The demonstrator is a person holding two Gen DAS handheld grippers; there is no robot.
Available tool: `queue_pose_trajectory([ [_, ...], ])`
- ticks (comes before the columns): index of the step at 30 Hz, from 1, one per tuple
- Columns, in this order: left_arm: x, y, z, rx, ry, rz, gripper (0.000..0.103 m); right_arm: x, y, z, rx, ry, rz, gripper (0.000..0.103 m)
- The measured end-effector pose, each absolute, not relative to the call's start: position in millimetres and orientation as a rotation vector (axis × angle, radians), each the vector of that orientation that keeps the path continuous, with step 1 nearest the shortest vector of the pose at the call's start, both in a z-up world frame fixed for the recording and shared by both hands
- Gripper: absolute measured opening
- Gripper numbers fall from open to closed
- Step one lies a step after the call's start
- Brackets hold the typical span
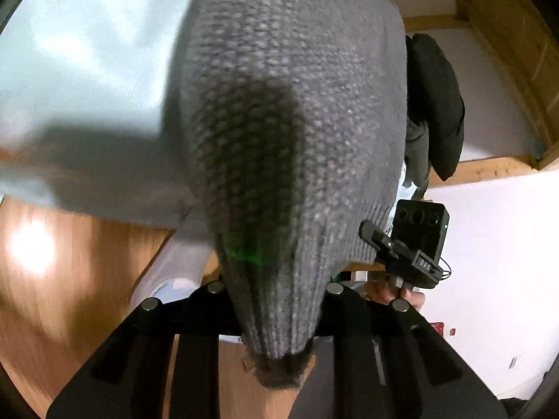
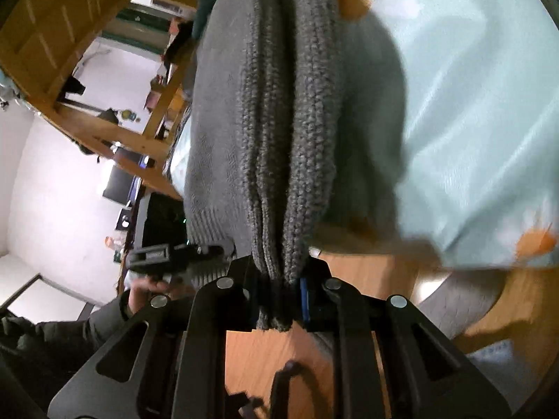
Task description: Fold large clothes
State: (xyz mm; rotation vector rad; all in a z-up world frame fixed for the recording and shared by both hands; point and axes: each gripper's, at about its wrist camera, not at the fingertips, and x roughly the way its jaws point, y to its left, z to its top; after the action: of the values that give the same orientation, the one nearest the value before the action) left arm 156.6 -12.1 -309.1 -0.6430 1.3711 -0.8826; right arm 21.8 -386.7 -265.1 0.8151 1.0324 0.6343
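A grey knitted sweater [image 1: 279, 122] hangs in the air, held by both grippers. My left gripper [image 1: 276, 317] is shut on its ribbed edge, and the knit fills the middle of the left wrist view. My right gripper [image 2: 277, 293] is shut on several bunched folds of the same sweater [image 2: 279, 122]. The right gripper also shows in the left wrist view [image 1: 401, 248], close by at the sweater's ribbed hem. The left gripper shows in the right wrist view [image 2: 167, 255] with the hand that holds it.
A pale blue bedsheet [image 1: 77, 52] with orange flowers [image 2: 454, 104] lies behind the sweater, above a wooden floor [image 1: 70, 279]. A wooden bed frame [image 2: 63, 52], white walls and a dark jacket [image 1: 436, 104] are to the side.
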Motion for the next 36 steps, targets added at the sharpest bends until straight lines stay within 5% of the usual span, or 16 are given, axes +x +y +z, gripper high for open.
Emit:
queue_pose_trajectory([
  [13, 148.2, 18.2, -199.7, -0.622, 1.286, -1.031, 0.017, 1.5, -386.6, -195.7, 1.097, 0.784, 0.807, 0.017],
  [36, 340.5, -18.5, -40.4, -0.503, 0.937, -1.146, 0.018, 222.0, -434.5, -78.1, 1.294, 0.468, 0.905, 0.018],
])
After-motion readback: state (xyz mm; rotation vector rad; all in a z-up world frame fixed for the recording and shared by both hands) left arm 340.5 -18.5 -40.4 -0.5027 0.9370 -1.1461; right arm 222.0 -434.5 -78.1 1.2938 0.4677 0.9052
